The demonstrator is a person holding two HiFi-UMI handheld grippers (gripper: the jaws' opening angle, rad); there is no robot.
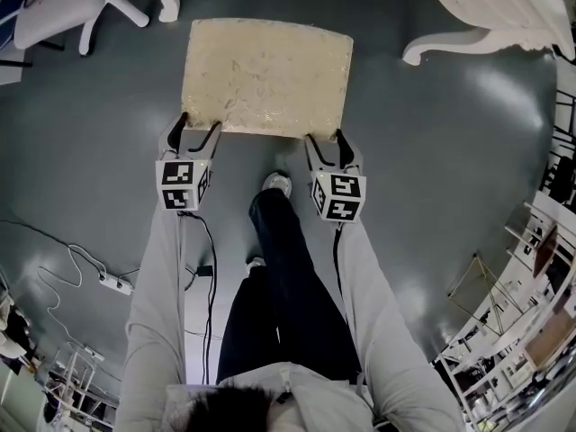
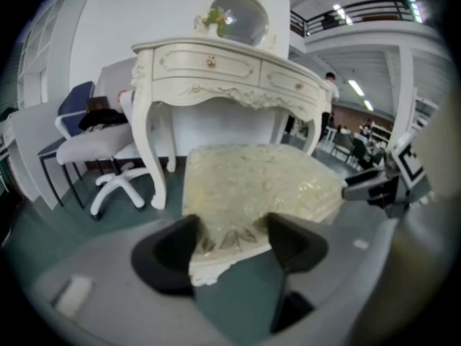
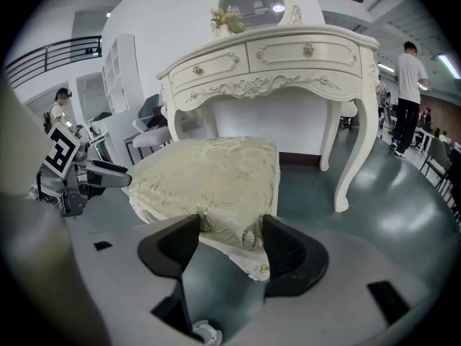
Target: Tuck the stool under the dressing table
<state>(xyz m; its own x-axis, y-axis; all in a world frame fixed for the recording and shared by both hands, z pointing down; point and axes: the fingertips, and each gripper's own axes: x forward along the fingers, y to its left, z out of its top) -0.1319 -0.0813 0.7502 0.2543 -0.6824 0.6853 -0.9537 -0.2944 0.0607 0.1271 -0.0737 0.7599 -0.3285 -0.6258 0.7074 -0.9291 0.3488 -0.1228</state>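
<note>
**Stool gripped at both near corners, in front of the dressing table**

1. Containers. The dressing table (image 3: 277, 60) has a row of drawers (image 3: 306, 52) across its front, each with a small knob. All are closed and their contents are hidden. A round mirror (image 2: 241, 16) and a small spray of flowers (image 3: 227, 19) stand on the tabletop.

2. Task item. The stool (image 1: 265, 75) has a rectangular seat covered in pale cream fabric with a shiny leaf pattern. Below the cushion runs a carved off-white frame. Its legs show in no view.

3. Position. The stool stands over the grey floor (image 1: 423, 151), in front of the table and outside its curved legs (image 2: 148, 146). In the head view the table's top and one foot lie at the upper right, apart from the seat. Whether the stool rests on the floor cannot be determined.

4. Grippers. The left gripper (image 1: 199, 126) has its jaws closed on the near left corner of the seat, with fabric and frame edge between them. The right gripper (image 1: 324, 139) is clamped on the near right corner in the same way. Both marker cubes face up.

5. Surroundings. A white office chair (image 2: 94, 146) stands left of the table. A power strip (image 1: 115, 283) lies on the floor near the person's left side.
</note>
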